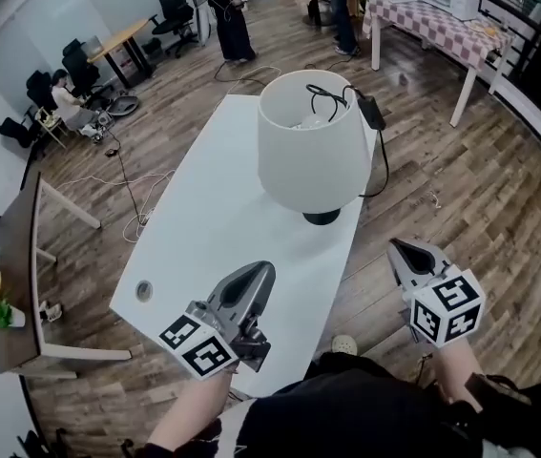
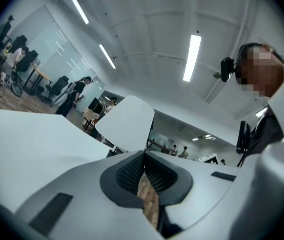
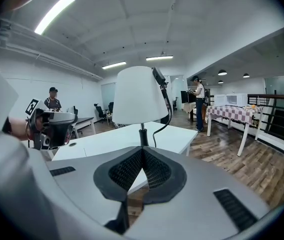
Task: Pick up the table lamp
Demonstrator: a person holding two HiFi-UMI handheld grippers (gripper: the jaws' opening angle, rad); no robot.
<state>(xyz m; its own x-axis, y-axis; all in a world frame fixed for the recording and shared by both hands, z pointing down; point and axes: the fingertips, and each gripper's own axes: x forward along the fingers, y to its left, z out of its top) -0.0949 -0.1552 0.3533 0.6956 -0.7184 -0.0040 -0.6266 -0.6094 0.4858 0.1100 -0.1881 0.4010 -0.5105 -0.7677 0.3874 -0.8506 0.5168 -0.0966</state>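
1. The white table lamp with a tapered fabric shade [image 1: 313, 146] stands upright on its round black base [image 1: 322, 218], on the right half of the white rectangular table [image 1: 222, 218] and near that table's right edge.
2. A thin black cord [image 1: 382, 165] loops off the table edge just beside the shade.
3. The left gripper [image 1: 262, 270] hangs over the near end of the table and points toward the lamp; its jaws are pressed together with nothing between them.
4. The right gripper [image 1: 396, 248] is off the table's right edge, above the brown wooden plank floor [image 1: 442, 189]; its jaws are likewise closed on nothing.
5. Both grippers are well apart from the lamp, which neither touches.
6. In the right gripper view the lamp's stem rises straight above the closed jaw tips.
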